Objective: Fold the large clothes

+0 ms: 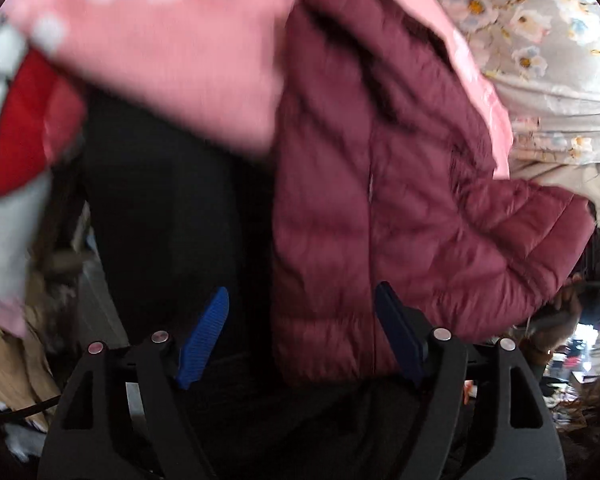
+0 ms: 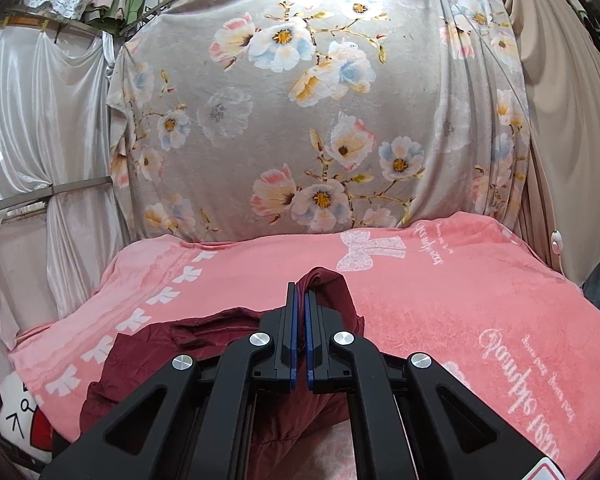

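My left gripper (image 1: 302, 332) has its jaws spread wide with nothing pinched, the hem of the maroon puffer jacket (image 1: 380, 200) hanging just in front of the gap. My right gripper (image 2: 299, 300) has its jaws clenched on a fold of the same jacket's fabric, which lies bunched on the pink towel (image 2: 440, 304). A floral blanket (image 2: 300, 100) hangs behind the towel, and a white curtain (image 2: 32, 120) hangs off to the left.
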`<move>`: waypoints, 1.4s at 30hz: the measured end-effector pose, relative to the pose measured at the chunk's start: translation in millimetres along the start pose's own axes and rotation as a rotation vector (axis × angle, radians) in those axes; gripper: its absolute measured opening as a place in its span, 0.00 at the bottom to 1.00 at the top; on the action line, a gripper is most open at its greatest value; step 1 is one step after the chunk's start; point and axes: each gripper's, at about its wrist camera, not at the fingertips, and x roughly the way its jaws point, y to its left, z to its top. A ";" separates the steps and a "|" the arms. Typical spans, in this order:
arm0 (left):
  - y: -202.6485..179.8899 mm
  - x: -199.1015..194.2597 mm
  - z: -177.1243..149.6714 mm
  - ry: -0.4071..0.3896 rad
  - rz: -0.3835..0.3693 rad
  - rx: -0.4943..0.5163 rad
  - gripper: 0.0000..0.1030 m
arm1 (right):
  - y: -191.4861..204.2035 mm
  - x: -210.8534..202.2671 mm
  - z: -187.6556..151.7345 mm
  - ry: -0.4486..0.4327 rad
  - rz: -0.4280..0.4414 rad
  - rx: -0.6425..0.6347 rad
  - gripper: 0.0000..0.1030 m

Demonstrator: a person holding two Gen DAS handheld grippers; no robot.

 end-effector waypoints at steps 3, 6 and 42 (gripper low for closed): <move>0.7 21.6 -12.3 0.067 -0.028 0.008 0.71 | 1.5 -3.9 -1.2 0.000 0.001 0.003 0.02; 6.4 40.0 -19.6 0.111 -0.055 -0.026 0.70 | 2.2 -6.7 -2.2 -0.001 -0.003 -0.009 0.02; -176.4 36.4 388.0 -0.762 0.579 0.228 0.02 | -49.6 358.1 -10.4 0.338 -0.244 0.152 0.02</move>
